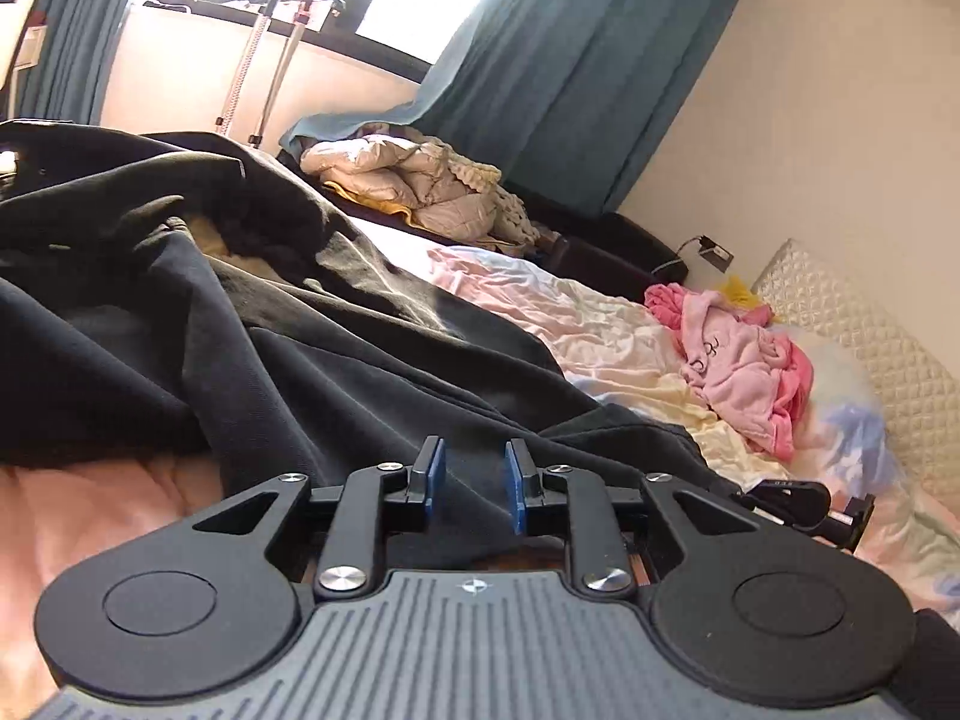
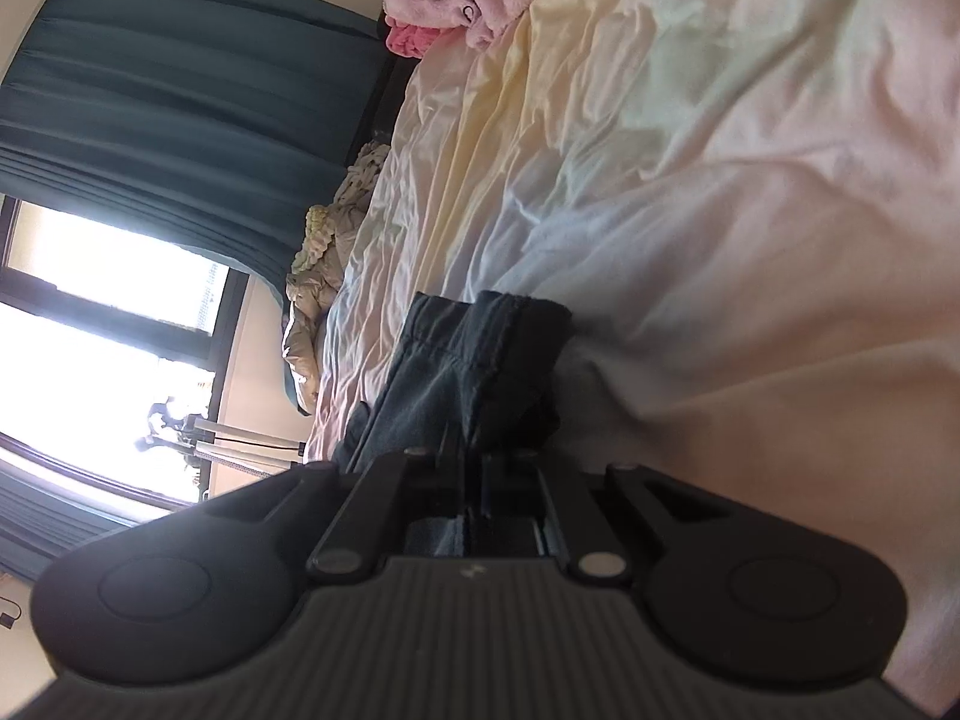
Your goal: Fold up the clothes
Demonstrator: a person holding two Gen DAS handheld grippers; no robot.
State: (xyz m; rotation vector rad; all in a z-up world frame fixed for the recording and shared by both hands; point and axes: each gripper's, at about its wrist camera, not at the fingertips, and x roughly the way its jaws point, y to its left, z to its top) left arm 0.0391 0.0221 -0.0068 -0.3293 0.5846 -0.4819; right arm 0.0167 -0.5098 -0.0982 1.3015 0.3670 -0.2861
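Note:
A large dark garment lies crumpled across the bed in the left wrist view. My left gripper is low over its near edge, its blue pads apart, with a fold of the dark cloth lying between them without being pinched. In the right wrist view, rolled on its side, my right gripper is shut on a bunched edge of the dark garment, which sticks out beyond the fingers above the sheet. The right gripper's body also shows at the right of the left wrist view.
The bed has a wrinkled pastel sheet. A pink garment pile lies near the quilted headboard. A beige puffy jacket sits beyond the bed, under teal curtains. A stand is by the window.

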